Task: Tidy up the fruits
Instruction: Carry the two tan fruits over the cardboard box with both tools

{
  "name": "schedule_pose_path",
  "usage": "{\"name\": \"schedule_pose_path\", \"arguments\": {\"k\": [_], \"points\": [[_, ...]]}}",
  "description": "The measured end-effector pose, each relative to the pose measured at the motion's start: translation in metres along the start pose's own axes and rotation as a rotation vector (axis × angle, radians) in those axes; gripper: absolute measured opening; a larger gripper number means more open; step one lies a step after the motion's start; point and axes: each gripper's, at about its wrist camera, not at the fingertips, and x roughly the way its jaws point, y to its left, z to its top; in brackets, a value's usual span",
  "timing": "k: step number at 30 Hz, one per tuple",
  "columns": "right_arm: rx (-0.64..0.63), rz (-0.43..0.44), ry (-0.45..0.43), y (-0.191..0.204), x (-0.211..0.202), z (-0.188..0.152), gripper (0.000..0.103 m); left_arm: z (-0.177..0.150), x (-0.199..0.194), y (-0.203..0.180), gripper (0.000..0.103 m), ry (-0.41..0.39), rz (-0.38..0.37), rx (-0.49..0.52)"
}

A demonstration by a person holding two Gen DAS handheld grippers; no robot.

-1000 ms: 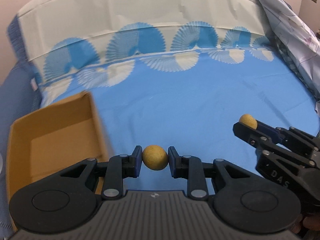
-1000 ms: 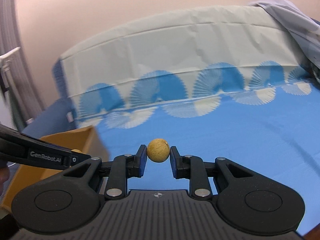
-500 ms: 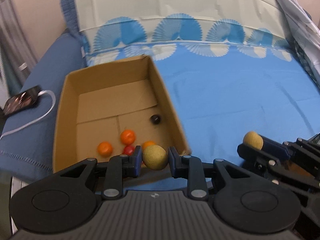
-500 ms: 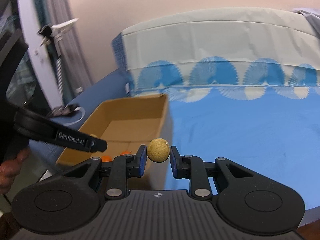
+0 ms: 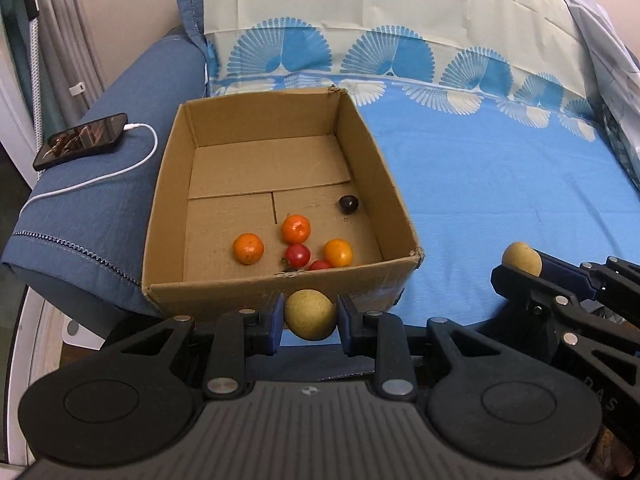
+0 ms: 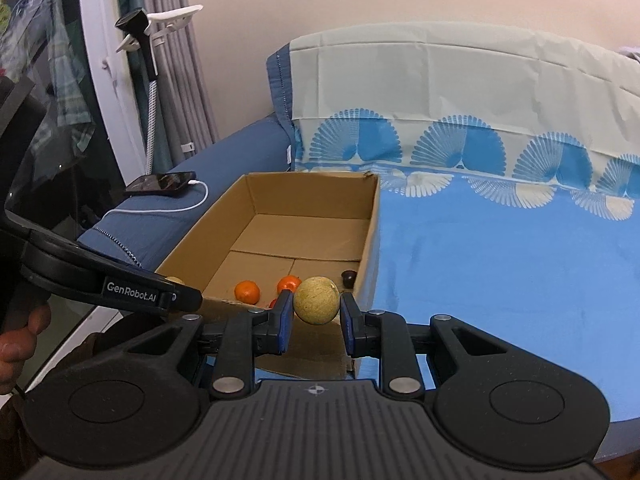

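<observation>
An open cardboard box (image 5: 400,216) (image 6: 370,232) rests on the bed's left side, holding oranges (image 5: 248,248) (image 6: 247,291), red tomatoes (image 5: 297,255) and a dark fruit (image 5: 348,203) (image 6: 349,277). My left gripper (image 5: 310,314) is shut on a tan round fruit (image 5: 310,314), just short of the box's near wall. My right gripper (image 6: 315,301) is shut on a second tan round fruit (image 6: 315,301) (image 5: 521,258), to the right of the box's near corner. In the right wrist view the left gripper (image 6: 176,282) juts in from the left.
A phone (image 5: 80,141) (image 6: 162,182) on a white charging cable (image 5: 100,178) lies on the dark blue cushion (image 5: 80,216) left of the box. The blue sheet (image 5: 500,184) spreads to the right. A lamp stand (image 6: 150,80), curtains and a hand (image 6: 16,340) are at far left.
Both grippers swung left with their tan fruits. The box came from the left edge of view to straight ahead, its fruit now visible; phone and cushion came into view.
</observation>
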Motion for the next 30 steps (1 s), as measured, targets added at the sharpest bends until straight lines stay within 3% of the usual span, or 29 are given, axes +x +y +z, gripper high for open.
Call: {"name": "schedule_pose_path", "arguments": {"k": [30], "points": [[-0.056,-0.015,0.077,0.021,0.053,0.021,0.026,0.029,0.038,0.046,0.031,0.017,-0.003,-0.057]]}}
